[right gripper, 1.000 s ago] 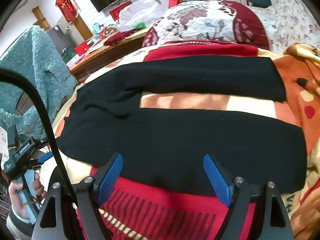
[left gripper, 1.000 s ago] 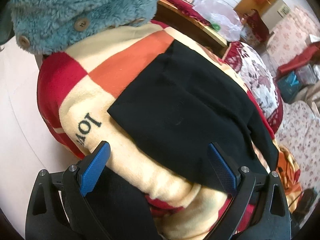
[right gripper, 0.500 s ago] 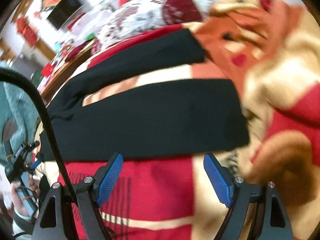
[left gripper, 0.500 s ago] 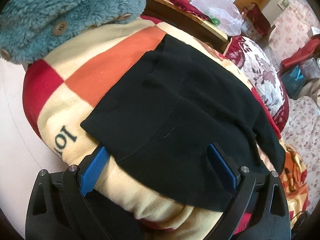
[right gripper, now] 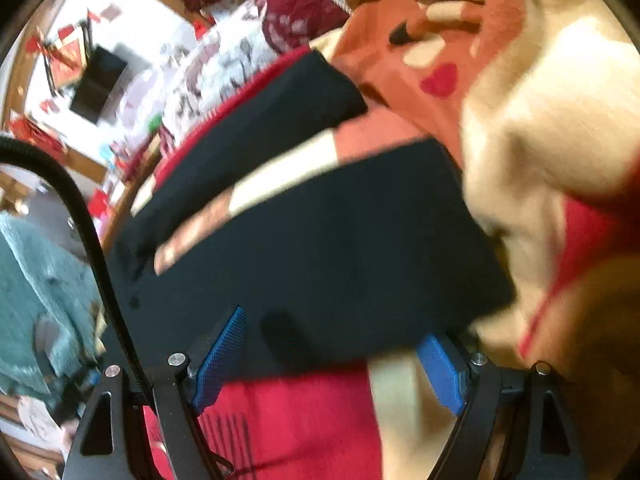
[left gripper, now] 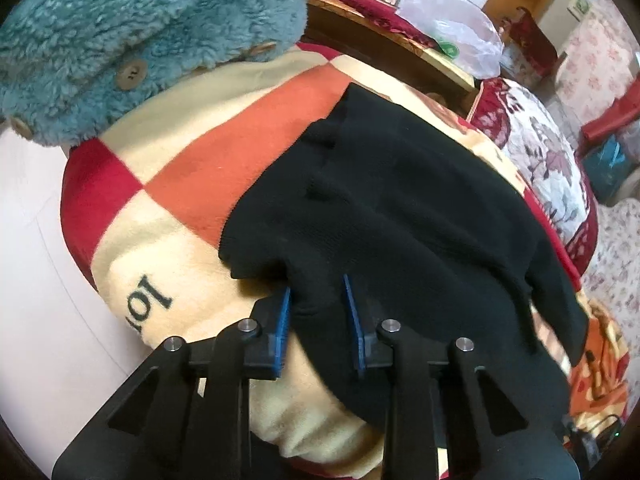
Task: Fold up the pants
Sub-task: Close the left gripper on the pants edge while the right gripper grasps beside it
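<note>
Two grippers are closing: left gripper is pinching the pants waistband between its pads; right gripper brackets a leg hem, ungripped. Blanket beneath may be snagged.

Teal fleece coat overhangs blanket at 11 o'clock, approach blocked there. Bare blanket left free at 9 o'clock beside black pants. Floral pillow crowds 2 o'clock.
</note>
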